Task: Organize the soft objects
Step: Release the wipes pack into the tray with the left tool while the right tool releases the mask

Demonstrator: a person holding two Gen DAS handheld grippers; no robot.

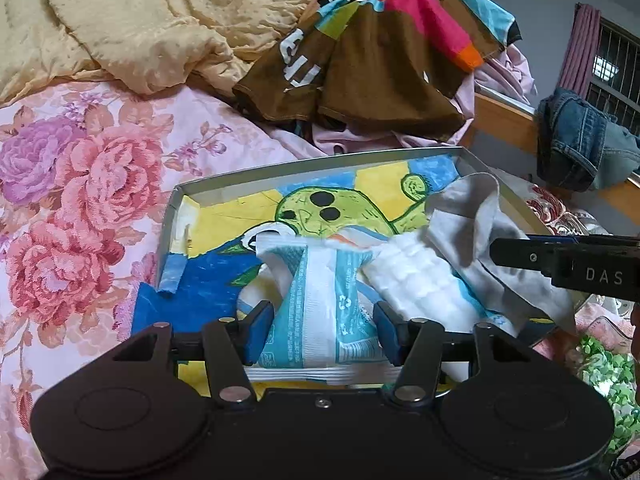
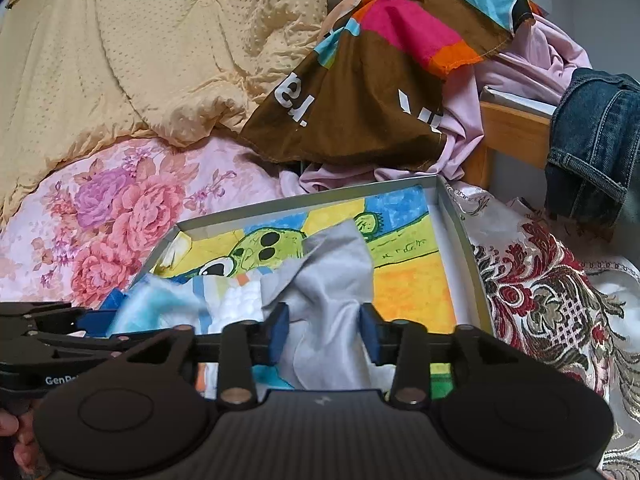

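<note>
Where the left wrist view begins, the left hand-held gripper [image 1: 320, 334] is seen with its blue pads [image 1: 256, 332] spread apart, released, a white and teal plastic packet [image 1: 320, 300] lying between them inside a shallow grey box [image 1: 280, 170]. Whether the pads touch the packet cannot be told. Just beside the packet, to the right, a white quilted pad [image 1: 416, 280] is laid in the box, and a grey cloth [image 1: 472, 232] is draped past it against the box's right wall. In the right wrist view, the right hand-held gripper [image 2: 324, 334] is seen with its pads either side of the grey cloth [image 2: 336, 280], parted, and no firm grip can be confirmed. The box floor is covered by a bright drawing [image 1: 340, 200] of a green creature on yellow and blue. The box is set on a bed with a pink floral sheet [image 1: 80, 200]. Farther back, a cream quilt [image 1: 160, 20] is heaped to the left, and a brown patterned garment [image 1: 380, 60] is piled over lilac fabric [image 2: 532, 60]. At far right, blue jeans [image 1: 572, 136] are hung over a wooden bed frame [image 1: 504, 120].
</note>
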